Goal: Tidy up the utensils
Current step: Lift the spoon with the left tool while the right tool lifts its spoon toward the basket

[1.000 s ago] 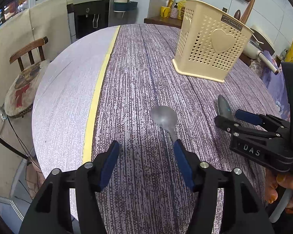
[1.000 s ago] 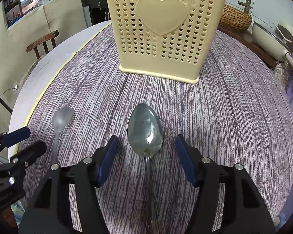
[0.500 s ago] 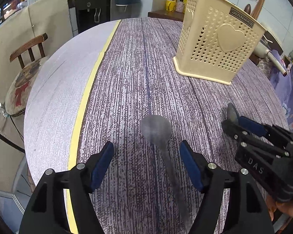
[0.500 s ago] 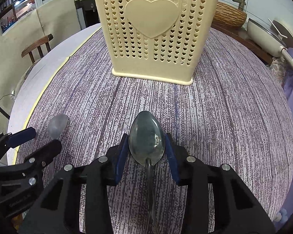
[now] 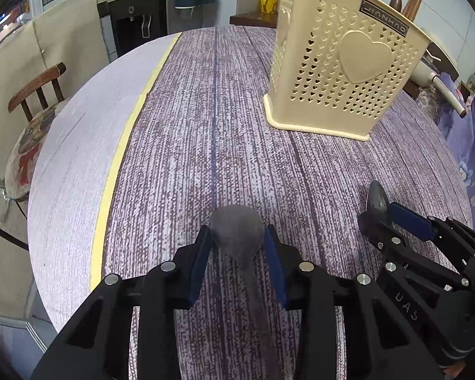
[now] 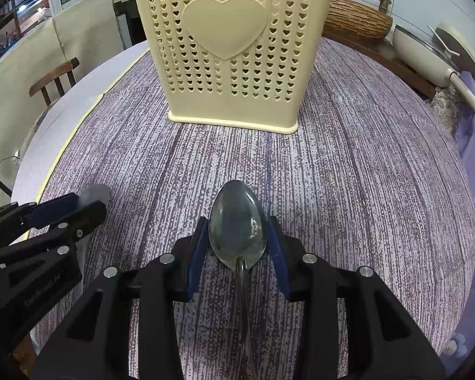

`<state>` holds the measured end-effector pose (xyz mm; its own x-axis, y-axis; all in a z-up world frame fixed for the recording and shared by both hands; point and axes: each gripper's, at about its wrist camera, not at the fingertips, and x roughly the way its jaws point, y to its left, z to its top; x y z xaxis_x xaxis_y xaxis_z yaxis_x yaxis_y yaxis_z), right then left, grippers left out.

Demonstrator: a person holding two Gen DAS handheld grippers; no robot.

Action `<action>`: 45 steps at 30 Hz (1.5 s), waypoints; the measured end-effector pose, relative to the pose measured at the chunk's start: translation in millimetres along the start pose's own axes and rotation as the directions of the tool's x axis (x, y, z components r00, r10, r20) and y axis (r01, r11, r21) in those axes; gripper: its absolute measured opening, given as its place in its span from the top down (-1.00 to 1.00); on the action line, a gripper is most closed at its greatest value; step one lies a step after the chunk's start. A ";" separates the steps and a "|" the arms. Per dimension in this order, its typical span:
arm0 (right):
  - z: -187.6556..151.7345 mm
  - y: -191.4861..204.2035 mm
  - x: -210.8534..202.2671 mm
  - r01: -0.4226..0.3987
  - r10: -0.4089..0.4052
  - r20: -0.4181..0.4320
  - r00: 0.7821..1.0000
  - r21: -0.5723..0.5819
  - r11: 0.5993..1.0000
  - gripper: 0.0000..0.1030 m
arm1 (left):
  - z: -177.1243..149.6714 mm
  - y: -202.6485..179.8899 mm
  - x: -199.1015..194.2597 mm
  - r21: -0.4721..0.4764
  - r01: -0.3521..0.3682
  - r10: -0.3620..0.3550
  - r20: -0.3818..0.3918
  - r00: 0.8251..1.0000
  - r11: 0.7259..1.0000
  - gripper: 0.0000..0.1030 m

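Both spoons now clamped, left hand-held gripper point(image 5: 237, 240) apparently newly closed

black tool point(image 5: 237, 247), blue pads point(image 5: 274, 266), silver screws

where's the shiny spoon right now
In the right wrist view the shiny spoon sits bowl-up between the closed fingers of the right gripper, in front of the cream basket, right of the left gripper with its dull spoon.
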<state>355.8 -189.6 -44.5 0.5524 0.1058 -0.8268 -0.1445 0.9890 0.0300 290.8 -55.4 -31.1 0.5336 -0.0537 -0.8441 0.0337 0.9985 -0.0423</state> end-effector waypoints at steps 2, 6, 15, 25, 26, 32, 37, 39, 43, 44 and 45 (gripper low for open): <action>0.6 -1.4 0.1 0.002 -0.002 -0.001 1.000 0.004 1.000 0.25 | 1.4 -4.5 1.7 0.013 -0.001 0.001 0.000 1.000 1.000 0.31; 1.1 -2.9 0.2 0.002 -0.002 -0.003 1.000 0.007 1.000 0.25 | 5.4 -10.0 4.7 0.029 0.005 -0.004 -0.004 1.000 1.000 0.31; 0.5 -8.8 -1.6 -0.019 0.019 0.006 1.000 0.033 0.999 0.25 | 9.8 -8.1 7.2 0.008 0.059 -0.059 0.005 0.998 0.998 0.32; 10.7 -19.9 -36.2 -0.073 0.067 0.092 0.994 0.073 0.995 0.25 | 22.8 -3.6 -27.7 -0.014 0.113 -0.111 0.129 0.985 0.993 0.32; 11.9 -20.6 -41.7 -0.075 0.067 0.103 0.992 0.074 0.994 0.25 | 24.7 -3.6 -33.5 -0.011 0.118 -0.115 0.145 0.983 0.993 0.32; 18.5 -29.5 -77.7 -0.103 0.086 0.169 0.982 0.094 0.990 0.25 | 33.9 -6.2 -56.6 0.003 0.135 -0.132 0.208 0.969 0.991 0.53; 20.8 -31.0 -91.1 -0.102 0.083 0.188 0.979 0.090 0.991 0.26 | 36.9 -11.5 -54.9 0.029 0.132 -0.135 0.206 0.969 0.991 0.65; 19.6 -31.0 -92.8 -0.103 0.084 0.189 0.978 0.094 0.990 0.26 | 38.1 -7.4 -51.4 0.016 0.128 -0.129 0.196 0.972 0.992 0.65; 18.3 -34.9 -93.4 -0.101 0.080 0.190 0.978 0.103 0.990 0.26 | 38.2 -0.5 -40.5 -0.007 0.088 -0.085 0.170 0.982 0.996 0.60; 18.1 -35.3 -92.9 -0.101 0.079 0.190 0.979 0.106 0.989 0.26 | 36.7 -2.7 -36.9 0.003 0.073 -0.072 0.159 0.985 0.997 0.44; 17.8 -35.9 -91.7 -0.100 0.078 0.187 0.979 0.110 0.989 0.26 | 34.5 -4.6 -34.0 0.008 0.063 -0.063 0.149 0.987 0.998 0.21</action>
<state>324.9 -233.0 40.3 0.6834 0.2002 -0.7021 -0.1081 0.9788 0.1740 301.6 -58.4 16.2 0.6506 -0.1169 -0.7504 0.0736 0.9931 -0.0908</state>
